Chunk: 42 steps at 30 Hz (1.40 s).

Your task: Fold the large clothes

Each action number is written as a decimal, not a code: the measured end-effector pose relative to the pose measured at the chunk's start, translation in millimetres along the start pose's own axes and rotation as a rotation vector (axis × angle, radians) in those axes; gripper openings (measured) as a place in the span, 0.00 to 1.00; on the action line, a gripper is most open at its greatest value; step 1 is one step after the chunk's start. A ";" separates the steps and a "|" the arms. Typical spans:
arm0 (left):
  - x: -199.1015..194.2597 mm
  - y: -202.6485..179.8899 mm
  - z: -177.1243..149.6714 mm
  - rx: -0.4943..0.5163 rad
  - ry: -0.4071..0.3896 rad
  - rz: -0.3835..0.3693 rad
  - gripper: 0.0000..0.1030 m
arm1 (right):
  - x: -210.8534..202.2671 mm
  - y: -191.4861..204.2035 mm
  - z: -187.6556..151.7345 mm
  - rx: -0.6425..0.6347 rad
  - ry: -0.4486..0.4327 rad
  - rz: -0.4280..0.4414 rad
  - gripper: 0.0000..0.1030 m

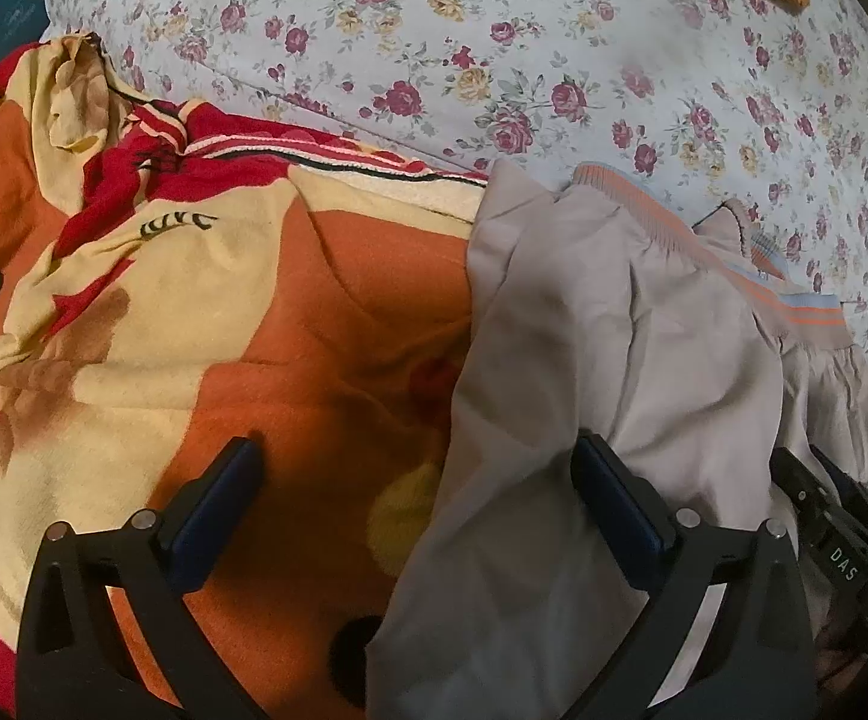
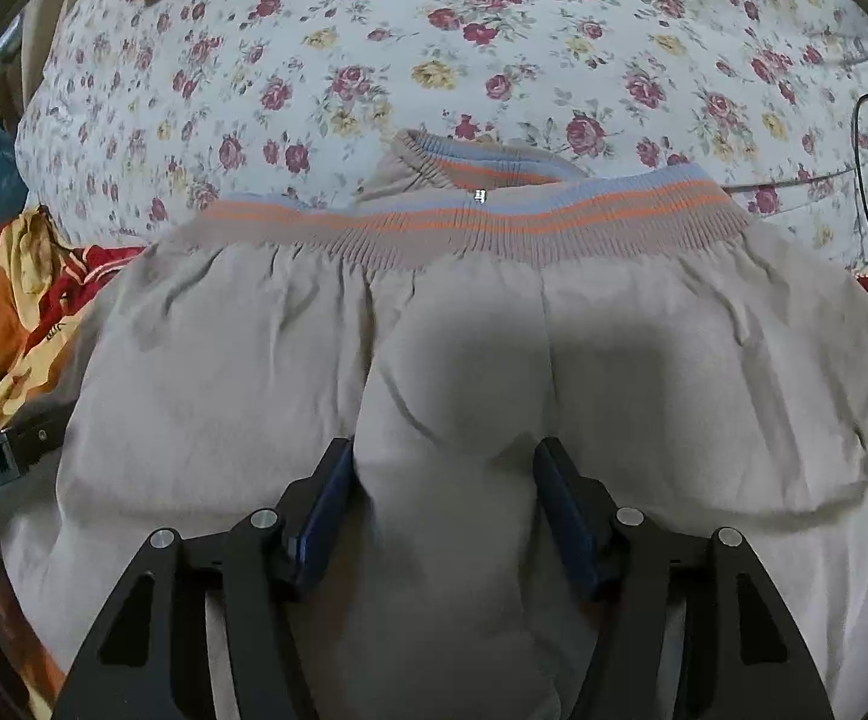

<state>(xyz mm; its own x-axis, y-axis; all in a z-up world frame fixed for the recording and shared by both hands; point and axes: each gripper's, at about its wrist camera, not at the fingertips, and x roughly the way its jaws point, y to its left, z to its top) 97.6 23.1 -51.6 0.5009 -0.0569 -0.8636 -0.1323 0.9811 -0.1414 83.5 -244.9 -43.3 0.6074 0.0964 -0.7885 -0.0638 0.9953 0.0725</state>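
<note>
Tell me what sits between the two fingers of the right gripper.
A raised hump of the beige trousers bulges up between the right gripper's fingers, shown in the right wrist view. The pads flank the fold; whether they press it is unclear.

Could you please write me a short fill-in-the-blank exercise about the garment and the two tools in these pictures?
1. The beige garment's ribbed waistband carries thin stripes coloured ____.
2. The bedsheet beyond the waistband is printed with ____.
3. A raised fold of beige fabric stands between the fingers of the ____ tool.
4. The left tool hovers partly over a blanket that is mostly ____ beneath it.

Missing words: orange; flowers; right; orange
</note>
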 end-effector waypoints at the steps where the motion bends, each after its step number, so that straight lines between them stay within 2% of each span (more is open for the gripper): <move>1: 0.3 1.0 1.0 -0.008 0.002 -0.010 1.00 | -0.4 -0.6 -0.2 0.003 -0.001 0.004 0.62; 4: 1.1 0.8 4.0 -0.014 -0.010 -0.046 1.00 | -0.4 -3.8 -1.3 0.016 -0.008 0.025 0.63; 9: -6.8 0.7 9.7 -0.037 -0.038 -0.089 0.94 | -1.3 -6.6 -3.5 0.030 -0.019 0.055 0.66; 14: -31.0 -8.0 13.3 0.009 -0.144 -0.060 0.94 | -2.3 -10.3 -4.8 0.051 -0.028 0.088 0.69; 16: -37.5 -7.6 15.4 0.021 -0.175 -0.086 0.94 | -2.4 -10.9 -5.0 0.052 -0.030 0.096 0.70; 18: -31.4 -7.7 18.6 0.025 -0.141 -0.152 0.94 | -1.6 -9.4 -4.3 0.051 -0.030 0.095 0.71; 21: -2.3 -10.8 21.9 -0.003 0.026 -0.298 0.94 | -0.6 -6.8 -4.5 0.042 -0.030 0.089 0.72; 23: 10.7 -13.2 21.6 -0.024 0.080 -0.339 0.94 | -0.3 -6.6 -4.3 0.040 -0.030 0.089 0.72; 25: 14.4 -14.1 21.0 -0.046 0.084 -0.377 0.94 | 0.1 -6.9 -4.3 0.041 -0.030 0.091 0.72; 28: 7.8 -16.6 20.4 -0.050 0.072 -0.449 0.78 | 0.3 -7.3 -4.3 0.040 -0.031 0.091 0.73; 31: 8.1 -16.1 22.8 -0.030 0.073 -0.494 0.74 | 0.8 -7.7 -4.0 0.041 -0.032 0.097 0.74; 33: 13.9 -12.1 24.0 -0.057 0.087 -0.502 0.74 | 1.2 -7.8 -3.8 0.040 -0.032 0.101 0.75; 36: 9.0 -9.3 24.5 -0.085 0.090 -0.446 0.73 | 2.3 -7.5 -2.3 0.038 -0.024 0.113 0.78; 39: -16.7 -19.8 23.6 0.009 0.005 -0.397 0.74 | 2.5 -10.6 -0.9 0.047 -0.019 0.151 0.80; 41: -20.0 -31.0 19.0 0.059 -0.001 -0.403 0.80 | 1.9 -13.2 -1.7 0.063 -0.027 0.170 0.80; 42: -17.2 -34.6 16.8 0.074 0.012 -0.396 0.80 | 2.0 -13.1 -2.0 0.064 -0.028 0.170 0.80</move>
<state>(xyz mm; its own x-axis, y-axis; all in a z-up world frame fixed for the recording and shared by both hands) 107.9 -6.8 -23.7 0.4904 -0.4349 -0.7552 0.1308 0.8935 -0.4296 84.0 -257.7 -47.1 0.6142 0.2627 -0.7442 -0.1174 0.9629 0.2430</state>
